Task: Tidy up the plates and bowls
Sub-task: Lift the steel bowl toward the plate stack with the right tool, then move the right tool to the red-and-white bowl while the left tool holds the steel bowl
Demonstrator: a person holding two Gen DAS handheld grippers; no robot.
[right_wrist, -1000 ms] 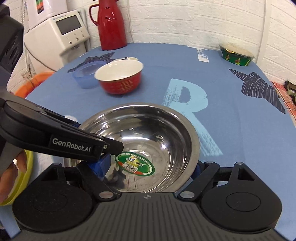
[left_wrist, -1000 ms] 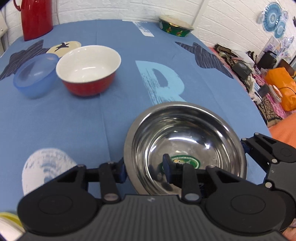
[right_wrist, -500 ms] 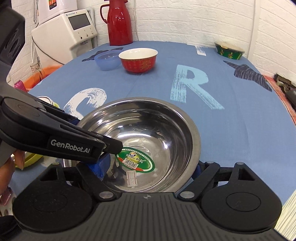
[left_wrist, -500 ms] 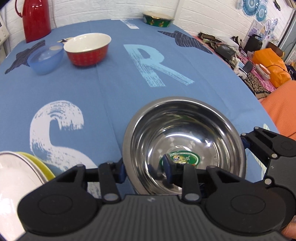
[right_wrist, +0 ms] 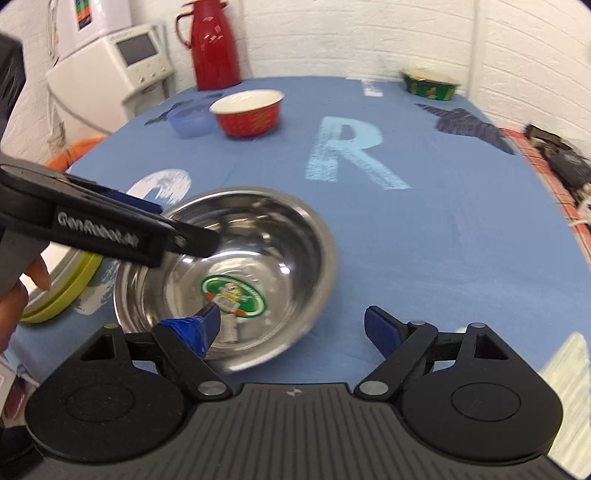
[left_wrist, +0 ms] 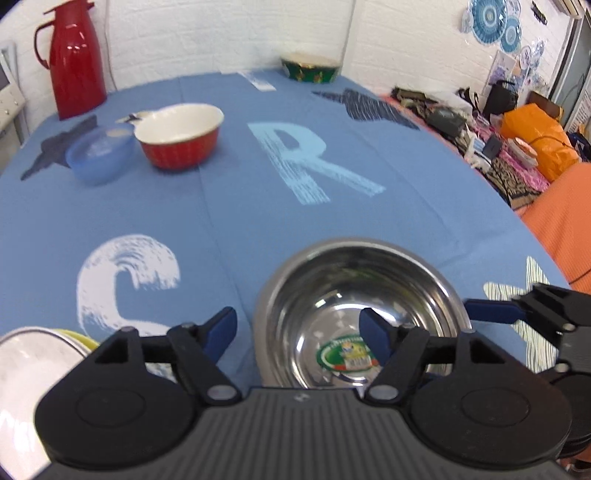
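Covering table, blue lettered cloth [left_wrist: 229, 206], white brick wall [left_wrist: 221, 33]

Yellow-green plate [left_wrist: 79, 338] cropped; sticker [right_wrist: 233, 295] text perhaps unreadable.

steel bowl [left_wrist: 362, 314] near table [left_wrist: 229, 206] front edge; stacked plates [left_wrist: 33, 362] left | two bowls [left_wrist: 177, 134] far behind

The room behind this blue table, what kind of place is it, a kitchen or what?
Probably a lived-in home room rather than a kitchen proper: white brick walls, a red thermos jug, a white countertop appliance, and bags and clutter beside the table.
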